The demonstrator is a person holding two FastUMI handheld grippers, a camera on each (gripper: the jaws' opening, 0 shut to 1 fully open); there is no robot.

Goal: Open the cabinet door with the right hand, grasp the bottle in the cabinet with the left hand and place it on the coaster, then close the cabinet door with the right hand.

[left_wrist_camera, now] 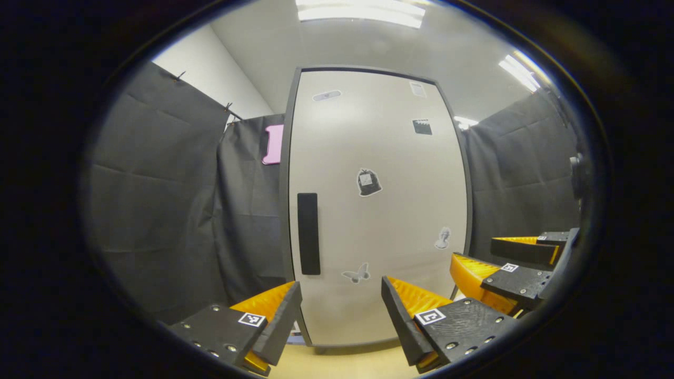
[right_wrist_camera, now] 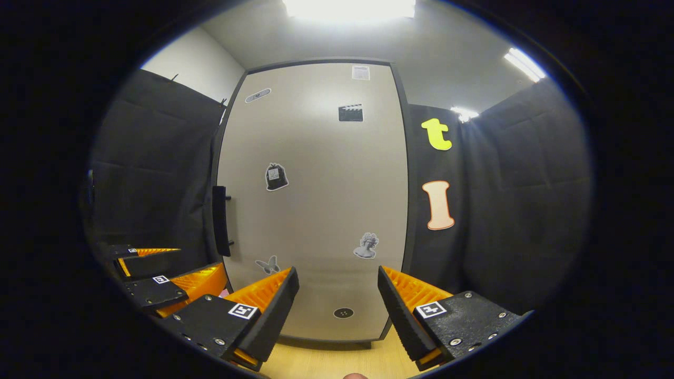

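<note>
Left gripper view: the cabinet (left_wrist_camera: 376, 205) is standing upright on the wooden table (left_wrist_camera: 337, 363), door (left_wrist_camera: 379, 173) shut, so its contents are hidden and the bottle cannot be placed. The handle (left_wrist_camera: 308, 233) is running vertically along the door's left edge. The left gripper (left_wrist_camera: 341, 313) is hanging before the door, jaws spread wide, gripping nothing. The right gripper (left_wrist_camera: 492, 255) is showing at lower right, jaws apart.

Right gripper view: the door (right_wrist_camera: 316, 200) is facing the camera, closed, handle (right_wrist_camera: 220, 221) vertical at its left edge. The right gripper (right_wrist_camera: 338, 297) is hovering near the door's lower part, jaws wide, empty. The left gripper (right_wrist_camera: 158, 263) is sitting at lower left, also gaping.
</note>
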